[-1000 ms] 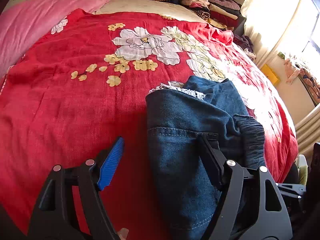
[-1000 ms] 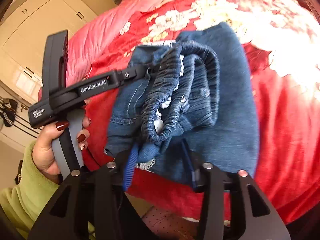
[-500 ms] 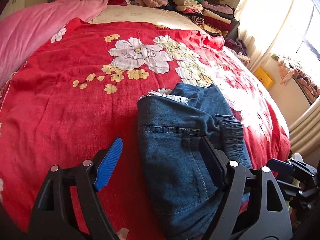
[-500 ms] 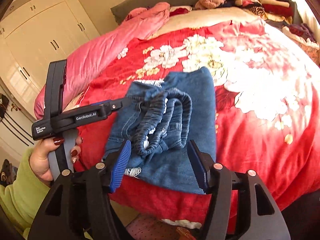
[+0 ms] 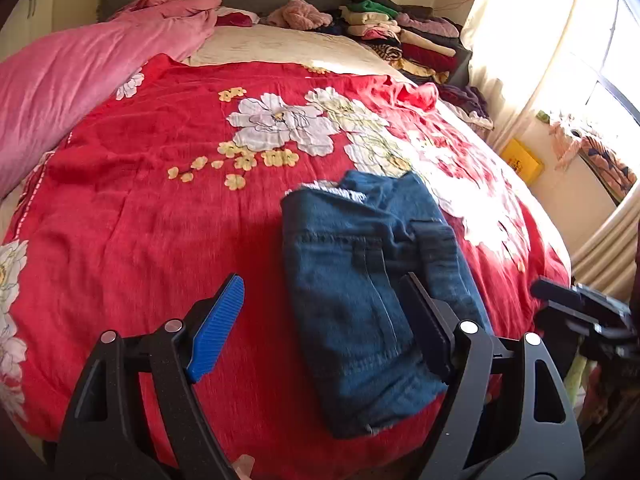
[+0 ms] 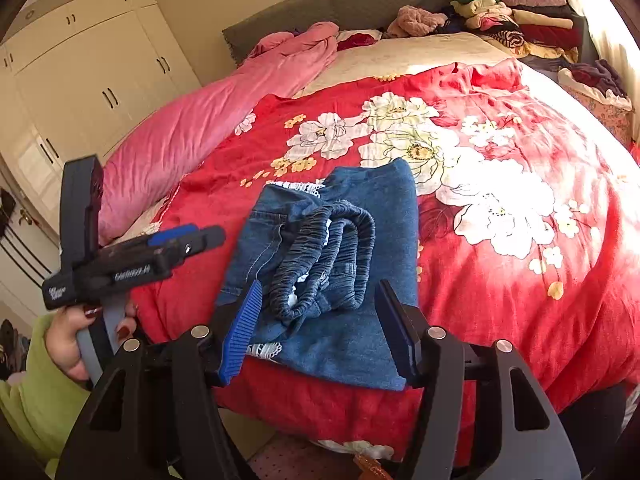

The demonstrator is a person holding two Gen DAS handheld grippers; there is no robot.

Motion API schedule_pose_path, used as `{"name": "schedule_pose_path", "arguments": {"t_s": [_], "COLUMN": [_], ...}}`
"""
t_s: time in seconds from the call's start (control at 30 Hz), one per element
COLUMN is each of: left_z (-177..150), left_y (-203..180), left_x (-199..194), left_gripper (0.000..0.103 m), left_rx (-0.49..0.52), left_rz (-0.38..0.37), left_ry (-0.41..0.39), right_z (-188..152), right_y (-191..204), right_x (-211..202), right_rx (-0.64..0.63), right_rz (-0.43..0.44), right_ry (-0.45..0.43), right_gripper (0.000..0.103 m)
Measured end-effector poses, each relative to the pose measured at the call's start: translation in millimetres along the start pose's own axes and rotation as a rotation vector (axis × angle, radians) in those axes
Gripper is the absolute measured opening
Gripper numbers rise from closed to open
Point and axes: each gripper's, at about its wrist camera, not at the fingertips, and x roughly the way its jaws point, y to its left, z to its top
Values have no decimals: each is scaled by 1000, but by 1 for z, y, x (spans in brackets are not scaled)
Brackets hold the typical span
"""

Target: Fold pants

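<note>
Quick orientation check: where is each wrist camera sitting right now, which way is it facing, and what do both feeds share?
Left wrist: over the bed's near edge, facing the headboard; folded jeans lie between the open left gripper fingers on the red bedspread; the other gripper shows at far right.
Right wrist: off the bed's foot, facing the headboard; open right gripper frames the jeans' waistband; the person's left hand shows.
Shared: jeans, bedspread, pink quilt, clothes pile.
</note>
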Motion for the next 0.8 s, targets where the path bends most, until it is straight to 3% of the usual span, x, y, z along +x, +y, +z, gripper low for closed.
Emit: {"name": "schedule_pose_path", "arguments": {"t_s": [0.07,0.2,0.27,0.4,0.57,0.67,0.8], "left_z": [-8,-28,-40,-61,-62,-63,-63], "left_y": [-5,-17,-26,-39,-31,-32,-33], "left_x": [-3,0,7,25,28,28,28], "left_gripper": [71,41,30,30,30,30,30], "left_rx": [21,71,101,163,132,135,133], "left_rz": [-5,-20,-42,-2,-17,-14,-17], "left_ry": [4,42,79,126,132,127,125], "right_z": [4,20,29,50,73,83,94], "right_y": [-2,-2,0,5,19,30,34], "right_x": [0,7,16,47,100,133,173], "right_rx": [-9,-60,-104,-179,-300,-355,-357], "right_rz": [-14,-38,-52,-48,-58,-44,-2], "right_ry": [-5,-2,11,69,161,223,294], "right_gripper": [57,57,57,57,57,44,43]}}
